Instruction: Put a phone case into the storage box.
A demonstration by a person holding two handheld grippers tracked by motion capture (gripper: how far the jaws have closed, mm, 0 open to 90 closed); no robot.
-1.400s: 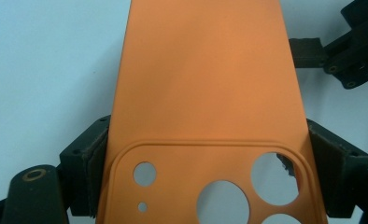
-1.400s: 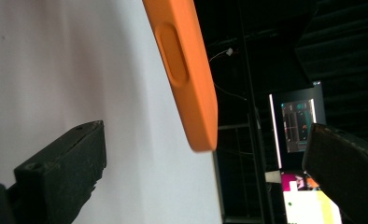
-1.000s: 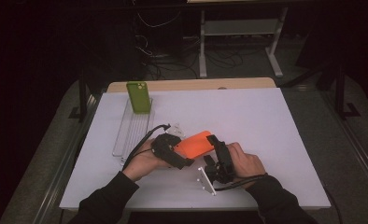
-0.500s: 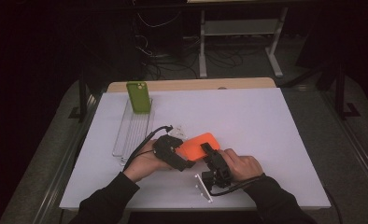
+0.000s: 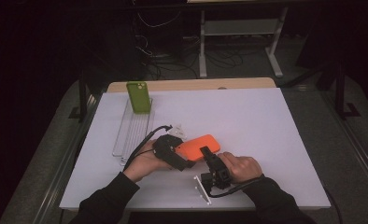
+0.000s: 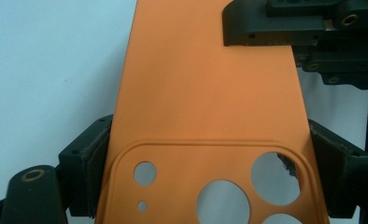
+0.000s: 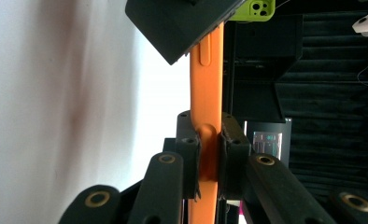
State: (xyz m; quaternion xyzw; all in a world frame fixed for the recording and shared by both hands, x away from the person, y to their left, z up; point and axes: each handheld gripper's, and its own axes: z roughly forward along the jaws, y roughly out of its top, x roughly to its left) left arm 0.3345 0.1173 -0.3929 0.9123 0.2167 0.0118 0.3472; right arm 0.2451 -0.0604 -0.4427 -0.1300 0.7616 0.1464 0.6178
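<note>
A person sits at a white table [image 5: 266, 121], holding a two-jaw gripper in each hand. Just below the centre of the high view, both grippers meet on an orange phone case [image 5: 198, 146], which is lifted slightly off the tabletop.

The left gripper [image 5: 184, 158] comes in from the lower left and pinches the case across its width at the camera end. In the left gripper view, its two black pads press on the case's long edges, beside the raised camera panel with its round cut-outs. The right gripper [image 5: 205, 151] comes in from the lower right. Its jaws have just been closing, and in the right gripper view they now squeeze the case [image 7: 205, 116] through its thin thickness, near one corner, with the case seen edge-on between them.

In the upper left of the high view, a green phone case [image 5: 139, 97] stands upright at the far end of a clear slotted rack [image 5: 131, 133]. A small white bracket-like piece [image 5: 201, 188] lies on the table near the bottom centre, by the right hand.

The orange case looks light, thin and matte, probably soft silicone or flexible plastic. It would likely bend or twist if squeezed hard across its open width, so the firmer rim and corners seem the safest places to grip. The matte surface should resist slipping.
</note>
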